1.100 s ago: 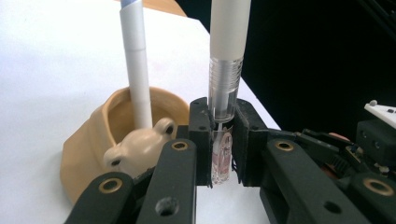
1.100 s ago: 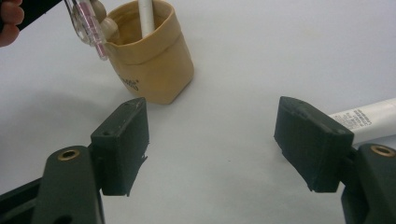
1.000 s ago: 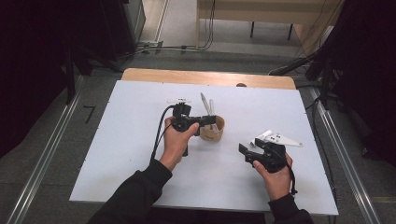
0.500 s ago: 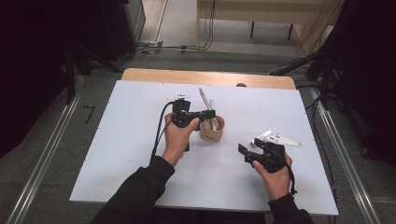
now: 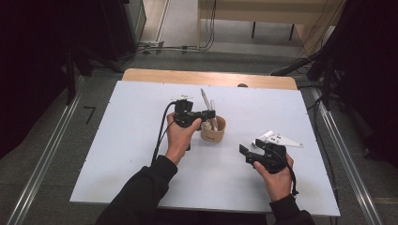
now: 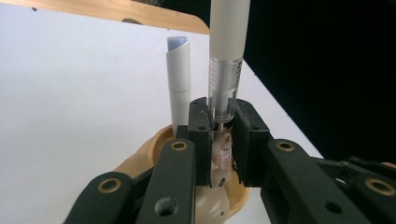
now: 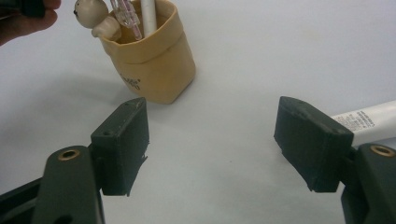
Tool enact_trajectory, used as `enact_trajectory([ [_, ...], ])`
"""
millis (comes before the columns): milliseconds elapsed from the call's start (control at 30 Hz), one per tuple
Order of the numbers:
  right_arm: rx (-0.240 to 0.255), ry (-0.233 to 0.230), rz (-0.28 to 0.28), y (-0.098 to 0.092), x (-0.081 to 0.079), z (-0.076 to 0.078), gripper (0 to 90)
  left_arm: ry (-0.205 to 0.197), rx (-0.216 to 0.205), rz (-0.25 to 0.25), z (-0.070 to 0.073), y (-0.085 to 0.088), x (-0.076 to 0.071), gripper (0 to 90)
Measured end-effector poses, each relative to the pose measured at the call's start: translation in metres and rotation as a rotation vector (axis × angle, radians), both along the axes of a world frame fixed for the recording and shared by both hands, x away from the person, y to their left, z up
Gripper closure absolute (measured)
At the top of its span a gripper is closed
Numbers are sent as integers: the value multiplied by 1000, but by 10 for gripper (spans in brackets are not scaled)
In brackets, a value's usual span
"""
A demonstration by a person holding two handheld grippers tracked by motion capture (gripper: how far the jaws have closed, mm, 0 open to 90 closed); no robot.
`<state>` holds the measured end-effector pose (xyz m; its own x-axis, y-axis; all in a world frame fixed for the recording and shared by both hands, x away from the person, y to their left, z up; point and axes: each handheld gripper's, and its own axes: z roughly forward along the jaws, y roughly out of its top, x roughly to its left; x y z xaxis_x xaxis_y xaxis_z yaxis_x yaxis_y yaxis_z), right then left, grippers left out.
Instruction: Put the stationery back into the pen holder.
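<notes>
A tan cup [image 5: 215, 134] stands mid-table with pens upright in it and a small bear figure [image 7: 88, 13] at its rim. My left gripper [image 5: 209, 114] reaches over the cup from the left. In the left gripper view it [image 6: 219, 140] is shut on a clear pen with a frosted white cap [image 6: 224, 88], which stands upright in the cup [image 6: 140, 158]. A white pen [image 6: 179, 79] stands just behind it. My right gripper [image 5: 250, 149] rests low at the right, open with nothing between its pads [image 7: 212, 140], and faces the cup [image 7: 156, 65].
A white tube-like item [image 5: 278, 138] lies on the table just beyond my right gripper and shows behind its right jaw [image 7: 369, 119]. The white tabletop [image 5: 131, 140] has a wooden strip [image 5: 206, 77] along the far edge. Dark floor and cables surround the table.
My left gripper has shifted slightly rightward over the cup. The right hand has kept still.
</notes>
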<state>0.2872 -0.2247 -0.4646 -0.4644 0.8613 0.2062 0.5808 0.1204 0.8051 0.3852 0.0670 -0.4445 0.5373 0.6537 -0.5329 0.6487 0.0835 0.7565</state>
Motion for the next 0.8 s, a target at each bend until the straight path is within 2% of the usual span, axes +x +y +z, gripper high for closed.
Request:
enact_trajectory([
  [467, 1, 0, -9, -1, 0, 0, 247, -23, 17, 13, 2, -1, -2, 645],
  [800, -5, -2, -25, -4, 1, 0, 244, -46, 6, 30, 5, 10, -10, 577],
])
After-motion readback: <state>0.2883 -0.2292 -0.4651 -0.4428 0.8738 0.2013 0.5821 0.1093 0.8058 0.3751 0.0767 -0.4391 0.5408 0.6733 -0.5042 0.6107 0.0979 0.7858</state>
